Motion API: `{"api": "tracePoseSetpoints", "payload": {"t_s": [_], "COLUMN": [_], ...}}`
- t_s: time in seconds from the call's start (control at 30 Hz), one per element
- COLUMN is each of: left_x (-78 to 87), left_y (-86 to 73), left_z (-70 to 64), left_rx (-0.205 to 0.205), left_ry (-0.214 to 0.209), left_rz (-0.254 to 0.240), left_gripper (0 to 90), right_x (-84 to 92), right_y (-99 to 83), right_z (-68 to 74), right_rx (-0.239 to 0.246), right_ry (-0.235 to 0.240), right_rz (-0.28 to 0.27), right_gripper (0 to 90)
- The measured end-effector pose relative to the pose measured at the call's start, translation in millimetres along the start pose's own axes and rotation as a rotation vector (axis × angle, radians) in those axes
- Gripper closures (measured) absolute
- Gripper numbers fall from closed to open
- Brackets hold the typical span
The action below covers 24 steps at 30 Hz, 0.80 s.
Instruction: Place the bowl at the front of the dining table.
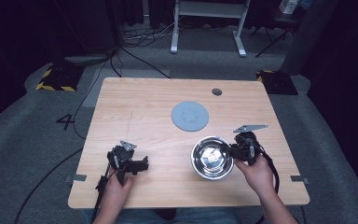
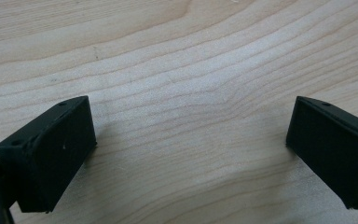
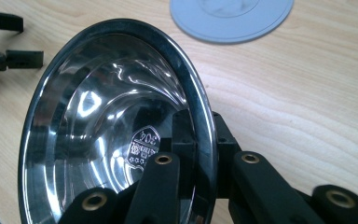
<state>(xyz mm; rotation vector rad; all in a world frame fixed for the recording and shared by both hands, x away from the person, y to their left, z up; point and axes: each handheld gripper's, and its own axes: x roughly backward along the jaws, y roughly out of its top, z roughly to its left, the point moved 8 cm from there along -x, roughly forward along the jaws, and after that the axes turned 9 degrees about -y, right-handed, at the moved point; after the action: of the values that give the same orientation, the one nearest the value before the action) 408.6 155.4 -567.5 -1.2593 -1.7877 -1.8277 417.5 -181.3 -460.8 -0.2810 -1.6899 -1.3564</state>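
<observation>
A shiny steel bowl (image 1: 211, 157) is held at the table's front right, tilted in the right gripper view (image 3: 107, 126). My right gripper (image 1: 235, 150) is shut on the bowl's right rim, one jaw inside the wall and one outside (image 3: 198, 144). A flat grey round disc (image 1: 189, 115) lies on the wood behind the bowl, also seen in the right gripper view (image 3: 233, 18). My left gripper (image 1: 142, 164) rests at the front left with its jaws wide open. In its own view, the left gripper (image 2: 191, 140) has only bare wood between the fingers.
The wooden table (image 1: 140, 107) has a round cable hole (image 1: 216, 92) near its far edge. Cables trail off the front edge from both hands. Beyond the table stand desk legs (image 1: 173, 46) on grey carpet.
</observation>
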Motion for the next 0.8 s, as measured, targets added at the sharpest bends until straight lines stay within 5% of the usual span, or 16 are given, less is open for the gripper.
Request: {"api": "tracePoseSetpoints", "payload": {"t_s": [0.8], "left_x": [-0.5], "left_y": [0.6], "left_z": [0.2], "left_rx": [0.000], "left_ry": [0.001], "left_rz": [-0.002], "left_gripper": [1.4], "right_x": [-8.1], "right_y": [69.8], "right_z": [-34.1], "right_rx": [-0.034], "right_ry": [-0.111], "right_rz": [-0.098], "right_gripper": [84.2]}}
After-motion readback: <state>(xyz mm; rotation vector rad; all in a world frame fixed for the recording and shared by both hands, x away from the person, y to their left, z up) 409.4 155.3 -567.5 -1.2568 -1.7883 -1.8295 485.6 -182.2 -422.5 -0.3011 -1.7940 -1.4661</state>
